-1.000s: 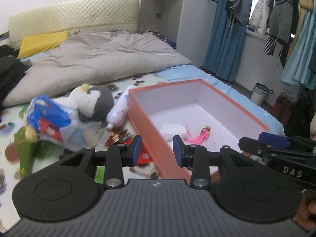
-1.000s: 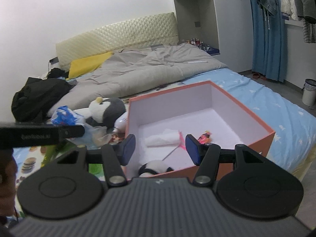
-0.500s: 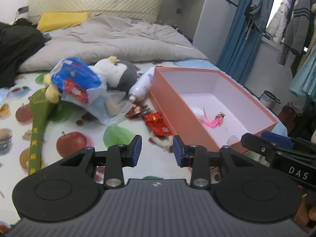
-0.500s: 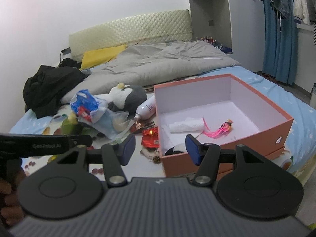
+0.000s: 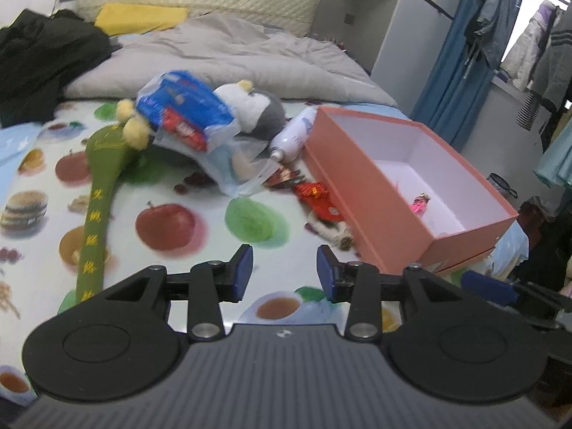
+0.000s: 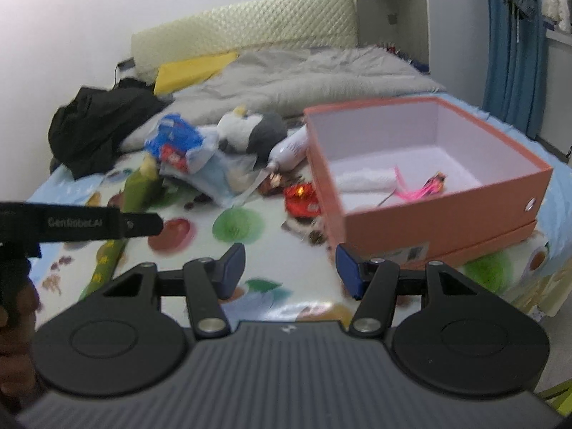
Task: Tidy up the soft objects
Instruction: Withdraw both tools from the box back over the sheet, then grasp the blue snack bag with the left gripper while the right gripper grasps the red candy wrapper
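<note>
the orange box [image 5: 389, 193] fills the right half of the left wrist view, open-topped, stiff card, with a white cloth roll [image 6: 364, 180] and a small pink-tailed trinket [image 6: 425, 186] lying on its floor; it looks like the place the soft things are meant to go

upper centre of both views sits the pile still to be sorted. biggest is the penguin plush [image 5: 254, 107], grey and white, lying partly behind a crinkled plastic bag [image 5: 200, 128] with blue and red packets inside. the plush should be light and squashy, easy to pinch anywhere on the round body, and it will not mind a firm squeeze. the bag is probably slippery and floppy, so a bunched fold near its top would hold better than a flat side

left of centre a long green stuffed toy [image 5: 100, 193] runs down the fruit-print sheet [image 5: 164, 221], yellow pompoms at its upper end; it is limp, so gripped at one end it would dangle, and the middle is the safer place

a white bottle [image 5: 293, 137] lies between plush and box, hard, not the task's sort. red wrappers [image 5: 318, 200] lie just beside the box wall

the left gripper [image 5: 285, 273] and right gripper [image 6: 290, 271] both hang low centre with fingers apart, nothing between them, well short of the pile
</note>
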`<action>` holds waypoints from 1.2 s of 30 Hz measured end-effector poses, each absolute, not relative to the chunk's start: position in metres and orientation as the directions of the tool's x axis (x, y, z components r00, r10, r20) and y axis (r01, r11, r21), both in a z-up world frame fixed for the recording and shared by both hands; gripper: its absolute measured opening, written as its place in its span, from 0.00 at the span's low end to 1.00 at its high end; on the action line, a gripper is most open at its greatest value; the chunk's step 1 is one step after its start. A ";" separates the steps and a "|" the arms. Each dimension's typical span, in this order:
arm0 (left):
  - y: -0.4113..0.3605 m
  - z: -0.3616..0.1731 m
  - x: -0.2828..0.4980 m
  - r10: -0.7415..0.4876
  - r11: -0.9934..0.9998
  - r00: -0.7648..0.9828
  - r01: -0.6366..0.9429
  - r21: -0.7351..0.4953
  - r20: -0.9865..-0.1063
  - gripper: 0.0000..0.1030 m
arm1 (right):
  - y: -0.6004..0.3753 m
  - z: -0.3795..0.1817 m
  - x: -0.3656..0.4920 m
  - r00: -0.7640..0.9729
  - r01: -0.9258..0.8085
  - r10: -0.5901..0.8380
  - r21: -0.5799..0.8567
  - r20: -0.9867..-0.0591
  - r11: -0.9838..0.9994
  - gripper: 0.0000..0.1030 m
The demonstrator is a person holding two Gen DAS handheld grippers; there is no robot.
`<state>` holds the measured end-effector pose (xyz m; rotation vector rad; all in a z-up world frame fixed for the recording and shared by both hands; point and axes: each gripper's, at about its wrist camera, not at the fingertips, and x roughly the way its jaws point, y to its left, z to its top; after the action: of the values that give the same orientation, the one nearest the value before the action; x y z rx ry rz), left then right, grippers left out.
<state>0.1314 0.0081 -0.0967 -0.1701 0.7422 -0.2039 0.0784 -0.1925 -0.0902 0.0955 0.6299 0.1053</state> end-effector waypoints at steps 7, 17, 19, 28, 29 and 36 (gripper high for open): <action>0.029 -0.122 0.138 -0.247 0.963 0.717 0.105 -0.249 -0.652 0.46 | -0.160 -0.112 0.094 0.773 -0.131 0.133 0.049 -0.621 0.990 0.57; 0.057 -0.142 0.189 -0.213 0.948 0.739 -0.003 -0.319 -0.639 0.46 | -0.139 -0.143 0.146 0.746 -0.180 0.099 -0.056 -0.658 0.982 0.53; 0.062 -0.143 0.203 -0.210 0.944 0.748 -0.014 -0.331 -0.630 0.46 | -0.137 -0.145 0.158 0.748 -0.178 0.091 -0.068 -0.658 0.982 0.53; 0.078 -0.125 0.270 -0.186 0.928 0.813 -0.039 -0.371 -0.552 0.46 | -0.125 -0.160 0.215 0.764 -0.154 0.054 -0.100 -0.644 0.983 0.43; 0.078 -0.124 0.275 -0.182 0.928 0.817 -0.040 -0.370 -0.547 0.46 | -0.123 -0.162 0.221 0.767 -0.152 0.047 -0.110 -0.640 0.982 0.42; 0.078 -0.120 0.318 -0.184 0.911 0.834 -0.053 -0.408 -0.521 0.46 | -0.113 -0.174 0.253 0.778 -0.137 -0.039 -0.230 -0.627 0.964 0.41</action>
<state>0.3183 0.0778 -0.1199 -0.4245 0.5853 -0.0718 0.2528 -0.1135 -0.1743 -0.2705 0.6799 0.0534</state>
